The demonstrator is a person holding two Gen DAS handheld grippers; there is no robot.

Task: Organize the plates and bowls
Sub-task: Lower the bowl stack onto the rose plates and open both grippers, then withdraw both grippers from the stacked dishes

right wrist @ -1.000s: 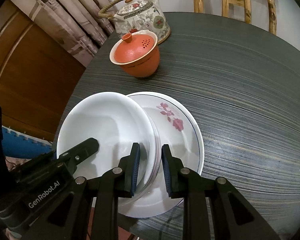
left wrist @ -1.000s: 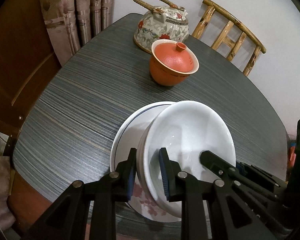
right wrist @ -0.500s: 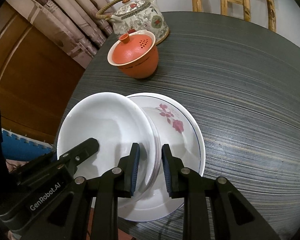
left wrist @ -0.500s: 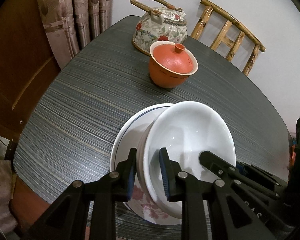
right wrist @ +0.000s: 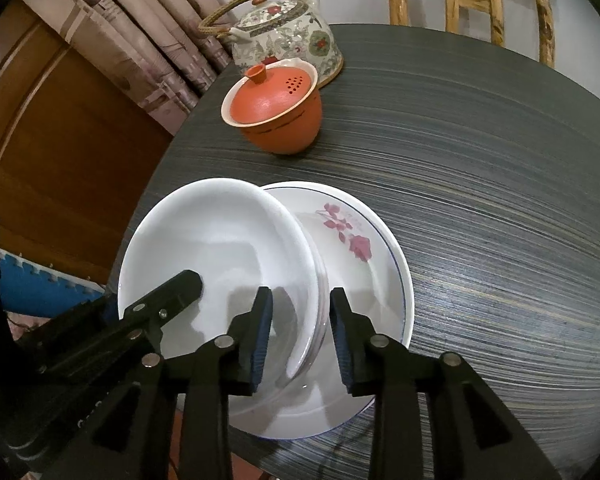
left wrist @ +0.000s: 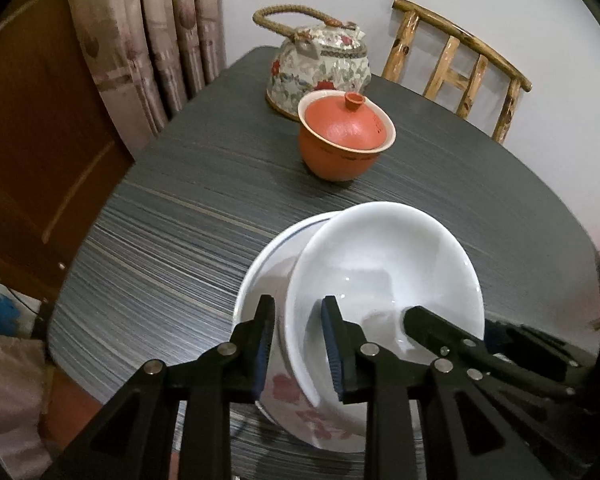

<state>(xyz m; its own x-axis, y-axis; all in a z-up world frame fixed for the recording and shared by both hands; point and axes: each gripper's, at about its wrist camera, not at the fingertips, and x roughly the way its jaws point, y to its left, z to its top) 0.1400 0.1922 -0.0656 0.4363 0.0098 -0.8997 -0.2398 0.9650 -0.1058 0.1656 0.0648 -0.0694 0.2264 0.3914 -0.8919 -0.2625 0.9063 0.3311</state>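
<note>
Left wrist view: the left claw point(left wrist: 296, 344) points steeply down, its jaws opening, astride the near rim of a plain white bowl point(left wrist: 388, 280); a gap shows at each pad, so the rim lies between them unpressed. The bowl sits tilted in a blue-rimmed floral plate point(left wrist: 260, 276) at the near edge of the dark striped table point(left wrist: 172, 240). Beyond stand an orange lidded cup point(left wrist: 346, 136) and, just behind it, a floral teapot point(left wrist: 320, 60); a wooden chair point(left wrist: 460, 64) and curtains point(left wrist: 160, 32) flank the far edge. A finger of the right claw reaches into the bowl from the right.

Right wrist view: the right claw point(right wrist: 300, 332), also aimed steeply down with jaws opening, straddles the bowl's opposite rim without pressing it. Only here are the plate's pink flowers point(right wrist: 348, 232) fully visible, the cup lid's perforations and a blue mat point(right wrist: 40, 292) below the table
</note>
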